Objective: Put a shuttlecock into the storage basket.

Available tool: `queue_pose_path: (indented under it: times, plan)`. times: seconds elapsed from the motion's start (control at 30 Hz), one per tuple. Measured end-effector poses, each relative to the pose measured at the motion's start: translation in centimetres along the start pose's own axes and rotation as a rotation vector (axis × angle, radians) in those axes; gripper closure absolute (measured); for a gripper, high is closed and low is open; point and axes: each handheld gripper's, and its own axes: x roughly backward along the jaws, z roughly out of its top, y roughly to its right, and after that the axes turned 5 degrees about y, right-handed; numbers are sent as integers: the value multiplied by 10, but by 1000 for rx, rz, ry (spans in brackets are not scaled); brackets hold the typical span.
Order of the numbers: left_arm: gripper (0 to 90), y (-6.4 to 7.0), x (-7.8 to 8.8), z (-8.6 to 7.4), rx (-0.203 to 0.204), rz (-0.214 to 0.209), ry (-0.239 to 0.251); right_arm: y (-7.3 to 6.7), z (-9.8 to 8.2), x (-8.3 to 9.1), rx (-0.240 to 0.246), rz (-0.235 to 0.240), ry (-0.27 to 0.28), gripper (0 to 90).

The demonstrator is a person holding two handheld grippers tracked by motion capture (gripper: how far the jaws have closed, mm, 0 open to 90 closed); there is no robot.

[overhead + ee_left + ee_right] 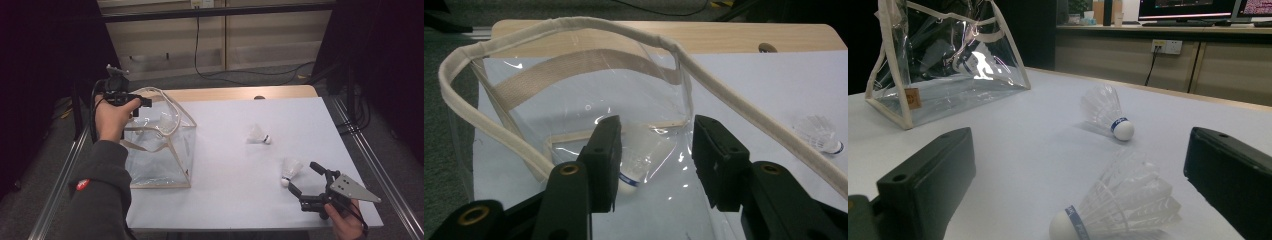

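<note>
A clear plastic bag [160, 155] with beige trim stands on the left of the white table [235, 170]. My left gripper [141, 106] hovers over the bag's open top [574, 22], open [656, 135]. A white shuttlecock [644, 157] lies inside the bag below the jaws, free of the pads. Near the front right, my right gripper [304, 177] is open around a second shuttlecock [290, 171], cork towards me [1118, 210], without touching it. A third shuttlecock [257, 135] lies mid-table [1108, 112].
The bag's long beige handle [749, 110] loops towards the table's middle. A wooden strip [235, 93] edges the table's far side. Metal rails [375, 165] run along both sides. Cabinets and cables lie beyond the far edge.
</note>
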Motion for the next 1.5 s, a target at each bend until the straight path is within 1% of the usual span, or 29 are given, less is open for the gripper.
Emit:
queue_pose_path:
  times: [0.07,0.1,0.13,0.23,0.37,0.4,0.47,0.5,0.57,0.6,0.7,0.73,0.77,0.83,0.87,0.9,0.97,1.03,1.07,1.13,1.2,1.23,1.27,1.3,1.37,1.43,1.47,1.5]
  plan:
    - [517,0,1,0,-1,-12,-5,0,0,0,-1,-2,-1,1]
    - [510,0,2,0,-2,-14,-1,0,0,0,-1,-2,0,1]
    - [510,0,3,0,-13,-25,-6,0,0,1,-2,-2,-1,1]
    - [496,3,4,-1,-20,-44,-17,0,0,0,-5,-2,-2,1]
    - [473,6,6,-1,-13,-69,-10,-1,0,1,-1,-1,-1,1]
    - [468,7,6,0,-13,-73,-17,-1,0,1,1,-2,-3,0]
    - [452,9,7,0,-20,-81,-15,-1,0,1,2,-3,-2,1]
    - [446,10,8,0,-16,-88,-9,-1,1,1,0,-1,-2,0]
    - [437,11,9,0,-22,-107,-6,-1,0,1,3,-5,-4,1]
    - [423,13,9,0,-20,-108,-4,0,0,1,6,-6,-7,1]
    - [402,14,10,0,-30,-125,-14,0,0,1,3,-6,-5,1]
    - [401,14,11,0,-25,-133,-14,0,0,1,5,-6,-5,1]
    - [392,14,12,1,-25,-136,-15,0,0,1,5,-5,-4,1]
    - [349,16,13,1,-18,-130,-1,0,0,1,6,-5,-4,1]
    - [323,16,14,2,-24,-130,-6,0,0,1,4,-3,-5,1]
    - [310,16,14,2,-22,-135,-7,0,0,1,2,-3,-5,1]
    - [298,18,14,1,-23,-139,-12,0,1,1,-3,-9,0,1]
    - [262,19,14,2,-25,-142,-11,1,1,2,-3,-6,0,1]
    - [249,21,14,2,-18,-144,-7,1,1,2,-2,-7,0,1]
    - [225,24,14,3,-18,-149,-5,1,1,1,2,-6,0,1]
    - [212,27,15,3,-23,-164,-7,1,1,1,4,-6,-2,1]
    - [205,28,16,4,-21,-165,-3,1,1,1,3,-5,-3,1]
    - [199,29,16,5,-30,-164,-4,1,1,1,3,-4,-4,1]
    - [190,31,17,5,-30,-164,2,1,1,1,2,-4,-4,1]
    - [186,34,18,6,-27,-180,0,1,1,1,2,-6,-3,1]
    - [184,38,18,6,-35,-190,2,1,1,1,2,-5,-3,1]
    - [183,39,19,6,-44,-200,-7,0,1,1,-2,-7,-2,1]
    - [181,41,20,7,-47,-202,-6,1,1,1,3,-5,-3,1]
